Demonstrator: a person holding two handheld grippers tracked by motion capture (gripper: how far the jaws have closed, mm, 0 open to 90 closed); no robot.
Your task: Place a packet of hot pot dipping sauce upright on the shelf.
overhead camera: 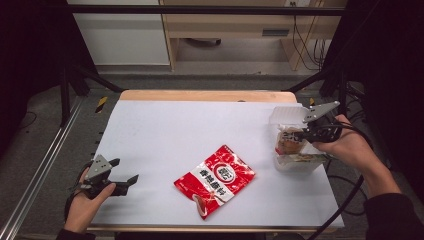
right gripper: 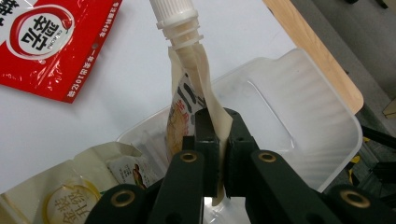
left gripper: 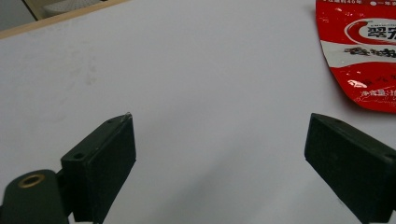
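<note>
My right hand-held gripper [right gripper: 218, 140] pinches the spouted pouch [right gripper: 187, 88] by its thin edge, over the clear container [overhead camera: 295, 162] at right of the counter [overhead camera: 165, 135]. The pouch can slip and fall outside. The left hand-held gripper [left gripper: 219, 154] stands wide, empty.

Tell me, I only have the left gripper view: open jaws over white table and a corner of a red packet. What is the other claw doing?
Observer: The right claw is shut on a cream spouted pouch, gripping its edge.
Operator: Where is that pouch?
Observer: Over a clear plastic tub at the table's right edge.
Operator: Anything in the tub?
Observer: Another cream sachet lies in it.
Operator: And my red packet?
Observer: The red packet lies flat mid-table, between both hands, untouched.
</note>
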